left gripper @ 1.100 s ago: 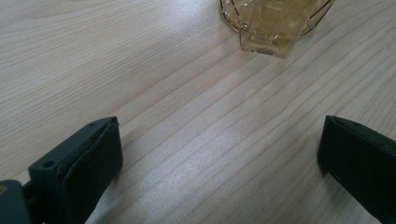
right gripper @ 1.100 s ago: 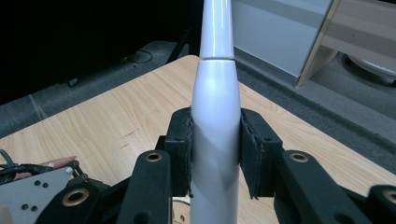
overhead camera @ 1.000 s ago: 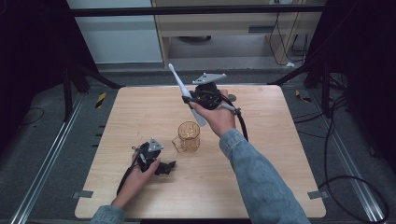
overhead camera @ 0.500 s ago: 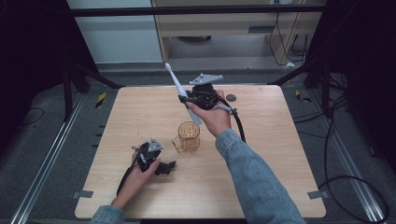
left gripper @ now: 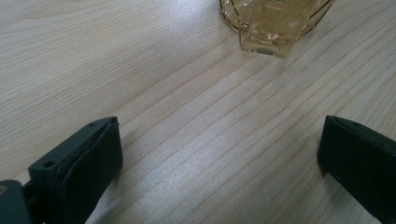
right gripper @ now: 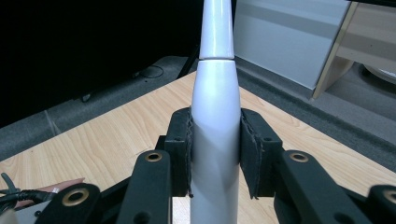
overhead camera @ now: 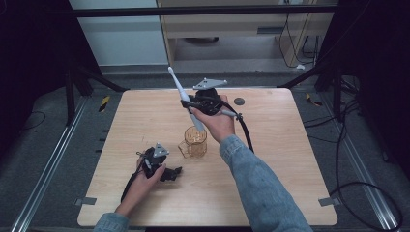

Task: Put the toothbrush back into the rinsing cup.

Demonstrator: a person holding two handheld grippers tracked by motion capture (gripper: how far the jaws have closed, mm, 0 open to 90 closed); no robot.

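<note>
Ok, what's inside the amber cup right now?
The toothbrush's lower end sits at or just above the cup's rim, held in the right claw. Whether it has entered the cup, and the cup's bottom, can't be made out.

White toothbrush handle [right gripper: 215,116] clamped between black jaws

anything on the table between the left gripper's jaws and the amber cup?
Nothing. In the left gripper view the left gripper stands open, and bare wood of the table runs from its jaws up to the amber cup.
</note>
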